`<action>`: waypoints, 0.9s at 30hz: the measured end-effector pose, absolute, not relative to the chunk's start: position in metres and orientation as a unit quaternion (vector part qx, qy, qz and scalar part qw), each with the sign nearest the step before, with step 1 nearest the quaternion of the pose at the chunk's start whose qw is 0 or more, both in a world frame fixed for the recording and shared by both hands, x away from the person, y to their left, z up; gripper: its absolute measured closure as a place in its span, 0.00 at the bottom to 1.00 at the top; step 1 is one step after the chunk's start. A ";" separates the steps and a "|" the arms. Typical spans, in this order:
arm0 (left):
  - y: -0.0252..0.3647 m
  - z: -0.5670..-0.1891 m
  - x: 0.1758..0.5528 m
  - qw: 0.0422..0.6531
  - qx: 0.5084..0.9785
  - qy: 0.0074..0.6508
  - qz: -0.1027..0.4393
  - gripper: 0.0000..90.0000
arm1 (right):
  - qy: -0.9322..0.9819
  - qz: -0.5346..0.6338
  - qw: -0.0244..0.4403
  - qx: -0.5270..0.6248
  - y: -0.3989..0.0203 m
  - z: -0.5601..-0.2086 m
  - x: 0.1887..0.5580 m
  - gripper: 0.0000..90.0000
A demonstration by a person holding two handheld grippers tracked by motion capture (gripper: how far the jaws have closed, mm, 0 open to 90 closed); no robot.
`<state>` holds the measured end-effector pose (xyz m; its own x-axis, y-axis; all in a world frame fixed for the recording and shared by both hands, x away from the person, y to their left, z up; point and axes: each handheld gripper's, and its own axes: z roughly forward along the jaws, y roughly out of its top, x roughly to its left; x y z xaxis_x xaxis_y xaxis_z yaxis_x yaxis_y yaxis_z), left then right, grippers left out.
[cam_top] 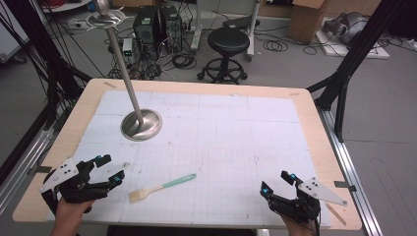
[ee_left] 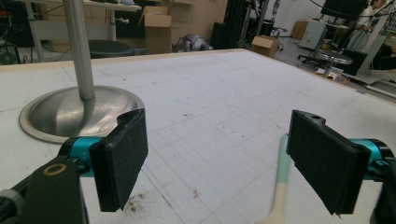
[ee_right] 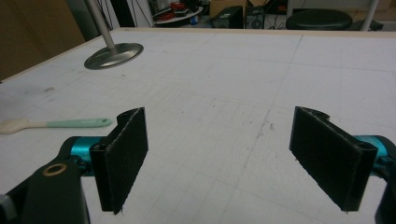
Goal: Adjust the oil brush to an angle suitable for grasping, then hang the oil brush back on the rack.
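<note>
Brush [cam_top: 162, 188] lies between both grippers' spread fingers [ee_left: 122, 156].

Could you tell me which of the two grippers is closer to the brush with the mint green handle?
The left gripper: the brush lies just to its right, while the right gripper sits well across the mat.

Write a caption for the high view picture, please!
Two open grippers, left gripper and right gripper, wait beside a brush and metal stand.

Stand [cam_top: 141, 124] far left, brush [cam_top: 161, 188] near, mat [cam_top: 236, 132] otherwise open
</note>
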<state>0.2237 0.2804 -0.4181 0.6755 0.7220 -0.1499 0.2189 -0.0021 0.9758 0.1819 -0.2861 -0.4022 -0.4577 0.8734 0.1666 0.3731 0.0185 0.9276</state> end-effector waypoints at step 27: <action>0.249 -0.409 0.231 0.608 0.717 0.298 0.166 0.23 | 0.695 0.518 0.221 0.448 -0.280 -0.405 0.186 0.21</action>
<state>0.2309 0.2493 -0.4095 0.7672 0.6291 -0.1247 0.2260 -0.0833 0.9705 0.1863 -0.2802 -0.4050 -0.5015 0.8508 0.1572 0.3936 0.0625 0.9172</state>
